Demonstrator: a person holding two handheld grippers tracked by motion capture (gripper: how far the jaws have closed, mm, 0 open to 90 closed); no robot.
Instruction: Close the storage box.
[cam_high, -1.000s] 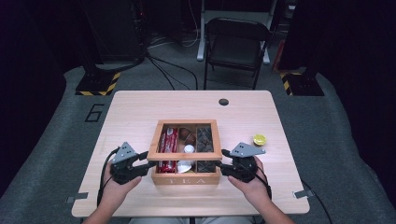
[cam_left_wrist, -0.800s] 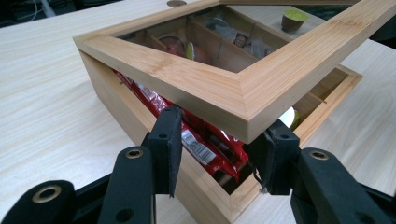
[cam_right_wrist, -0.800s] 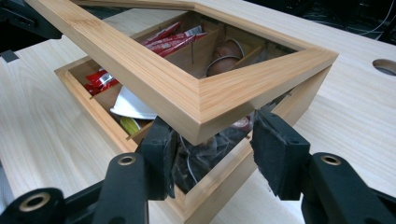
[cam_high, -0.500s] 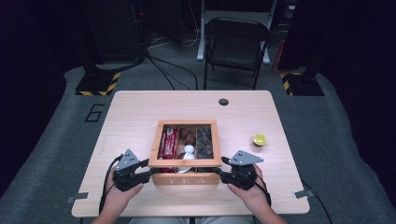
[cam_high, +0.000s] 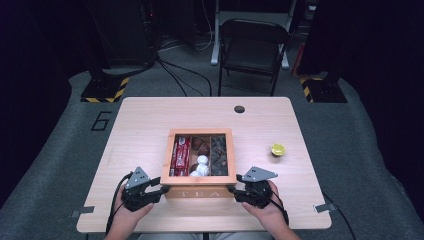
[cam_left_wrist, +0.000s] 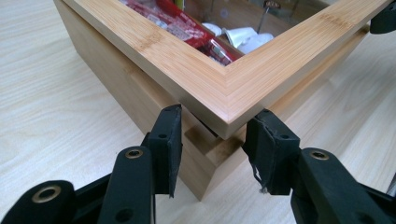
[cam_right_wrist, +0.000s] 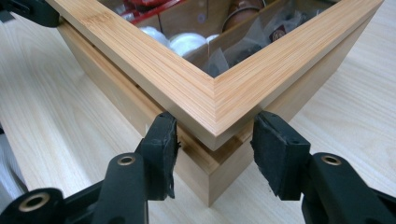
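I see the square light bamboo box (cam_high: 200, 180) with a glass-window lid at the near middle of the pale wooden table (cam_high: 145, 125). My left gripper (cam_high: 161, 190) pinches its near left corner, and my right gripper (cam_high: 234, 190) pinches the near right corner. On the box front I read "TEA". A small yellow cup (cam_high: 277, 149) stands well apart, right of the box. Nothing stands in the way.

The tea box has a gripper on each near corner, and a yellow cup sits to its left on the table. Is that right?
Not quite. The cup sits to the right of the tea box, as the high view shows. The left gripper and right gripper do clamp its two near corners.
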